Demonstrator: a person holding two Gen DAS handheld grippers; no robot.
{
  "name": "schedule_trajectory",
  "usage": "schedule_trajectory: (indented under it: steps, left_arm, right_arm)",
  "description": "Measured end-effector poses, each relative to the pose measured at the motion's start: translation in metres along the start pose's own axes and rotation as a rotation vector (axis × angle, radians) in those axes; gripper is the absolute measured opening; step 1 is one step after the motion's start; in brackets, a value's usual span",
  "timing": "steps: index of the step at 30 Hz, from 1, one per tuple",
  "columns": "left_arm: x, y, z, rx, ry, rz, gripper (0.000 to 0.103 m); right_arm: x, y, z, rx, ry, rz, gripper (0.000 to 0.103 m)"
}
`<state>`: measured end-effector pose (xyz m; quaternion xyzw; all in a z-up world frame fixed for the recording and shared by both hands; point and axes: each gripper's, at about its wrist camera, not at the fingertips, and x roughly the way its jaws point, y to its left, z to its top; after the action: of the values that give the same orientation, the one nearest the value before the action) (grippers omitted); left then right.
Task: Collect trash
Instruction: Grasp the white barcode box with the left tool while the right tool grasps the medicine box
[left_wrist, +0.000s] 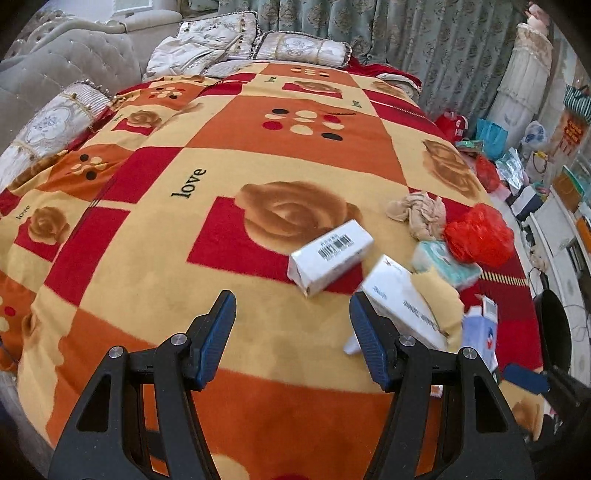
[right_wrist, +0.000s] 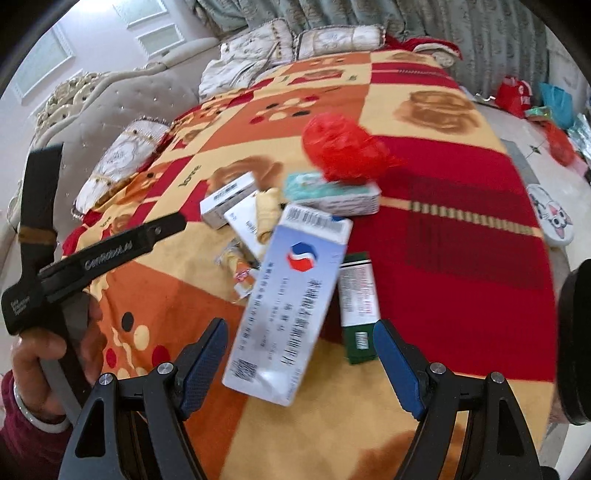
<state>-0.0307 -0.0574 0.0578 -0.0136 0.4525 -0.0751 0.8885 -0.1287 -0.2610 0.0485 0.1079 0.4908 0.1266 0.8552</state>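
Trash lies in a loose pile on the patterned blanket (left_wrist: 155, 288). In the left wrist view, my left gripper (left_wrist: 291, 306) is open over bare blanket, nothing between its fingers. A white barcode box (left_wrist: 328, 254) lies just beyond them, and a second white box (left_wrist: 399, 295) sits partly behind the right finger. Farther right are a teal tissue pack (left_wrist: 443, 262), a red plastic bag (left_wrist: 476, 236) and a beige crumpled cloth (left_wrist: 417, 210). My right gripper (right_wrist: 295, 328) is open above a blue-and-white box (right_wrist: 291, 295), its pads apart from it. A green-and-white box (right_wrist: 358, 295) lies beside that.
Pillows (left_wrist: 303, 48) and a padded headboard (left_wrist: 66, 62) bound the bed's far side. Bags and clutter (left_wrist: 491, 140) cover the floor on the right. A cat-face slipper (right_wrist: 550, 218) lies past the bed edge. A hand (right_wrist: 55, 350) holds the left gripper.
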Motion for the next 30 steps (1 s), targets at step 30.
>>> schedule_trajectory:
  steps: [30]
  left_arm:
    - [0.025,-0.016,0.019,0.106,0.02,-0.082,0.035]
  right_arm:
    - [-0.022,0.006,0.006,-0.089,-0.111,-0.063,0.053]
